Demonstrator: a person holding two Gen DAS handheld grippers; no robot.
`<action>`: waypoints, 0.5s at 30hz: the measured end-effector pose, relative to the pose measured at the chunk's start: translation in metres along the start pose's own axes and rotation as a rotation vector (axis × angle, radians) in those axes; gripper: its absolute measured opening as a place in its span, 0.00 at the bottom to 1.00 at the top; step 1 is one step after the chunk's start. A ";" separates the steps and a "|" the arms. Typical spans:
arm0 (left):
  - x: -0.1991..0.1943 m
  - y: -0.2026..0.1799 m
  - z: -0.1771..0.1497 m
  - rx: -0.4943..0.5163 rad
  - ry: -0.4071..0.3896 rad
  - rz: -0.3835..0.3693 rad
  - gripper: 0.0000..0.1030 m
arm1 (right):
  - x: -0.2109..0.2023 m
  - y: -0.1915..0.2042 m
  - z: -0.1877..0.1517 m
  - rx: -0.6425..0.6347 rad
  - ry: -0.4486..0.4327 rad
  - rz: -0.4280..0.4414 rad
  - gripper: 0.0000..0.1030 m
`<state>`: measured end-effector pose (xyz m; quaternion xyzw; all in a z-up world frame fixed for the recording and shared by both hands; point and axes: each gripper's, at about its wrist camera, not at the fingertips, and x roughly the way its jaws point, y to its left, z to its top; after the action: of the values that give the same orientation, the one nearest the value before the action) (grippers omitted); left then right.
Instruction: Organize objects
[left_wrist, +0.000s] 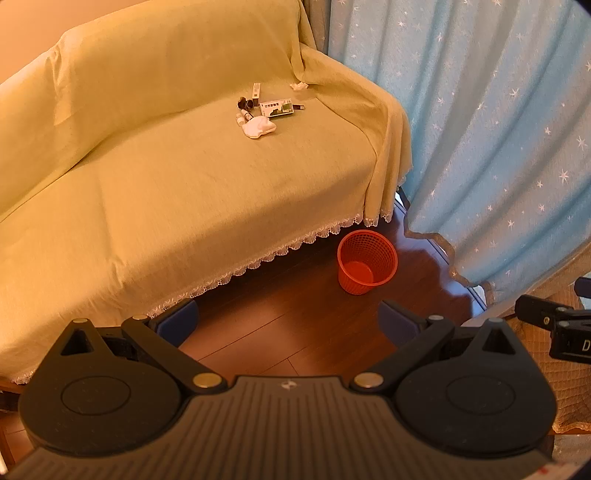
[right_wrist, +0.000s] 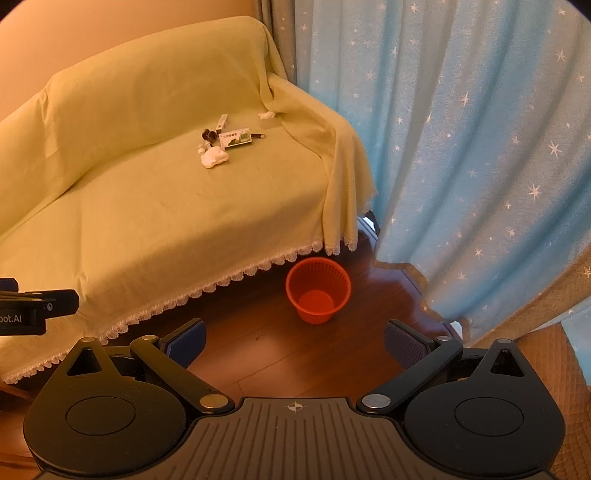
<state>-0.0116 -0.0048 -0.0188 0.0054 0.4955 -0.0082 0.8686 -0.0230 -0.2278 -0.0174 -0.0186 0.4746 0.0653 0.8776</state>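
Observation:
A small cluster lies on the sofa seat near its right arm: a crumpled white tissue (left_wrist: 259, 126) (right_wrist: 214, 157), a printed flat box (left_wrist: 277, 108) (right_wrist: 235, 137), a slim white stick-like box (left_wrist: 255, 90) (right_wrist: 221, 123), small dark items (left_wrist: 245, 103) (right_wrist: 208, 135) and a little white bottle (left_wrist: 242, 117). Another tissue wad (left_wrist: 299, 86) (right_wrist: 266, 115) sits by the armrest. An orange mesh bin (left_wrist: 366, 261) (right_wrist: 317, 290) stands on the floor. My left gripper (left_wrist: 288, 321) and right gripper (right_wrist: 294, 341) hover open and empty over the floor, far from the cluster.
The sofa wears a yellow cover (left_wrist: 184, 184) with a lace hem. Blue star-print curtains (left_wrist: 498, 129) hang at the right. Dark wood floor (right_wrist: 295, 350) lies in front. A quilted tan surface (right_wrist: 546, 354) shows at the lower right.

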 end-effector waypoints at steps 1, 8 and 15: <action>0.000 0.000 0.000 0.003 0.001 0.000 0.99 | 0.000 0.000 0.000 -0.001 0.000 0.000 0.98; 0.003 -0.001 0.003 0.009 0.011 -0.007 0.99 | 0.000 0.000 0.001 -0.002 0.002 0.001 0.98; 0.004 0.000 0.005 0.006 0.016 -0.009 0.99 | 0.003 0.002 0.004 -0.005 0.010 -0.001 0.98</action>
<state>-0.0050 -0.0045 -0.0200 0.0057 0.5026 -0.0137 0.8644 -0.0183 -0.2251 -0.0175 -0.0215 0.4787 0.0659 0.8752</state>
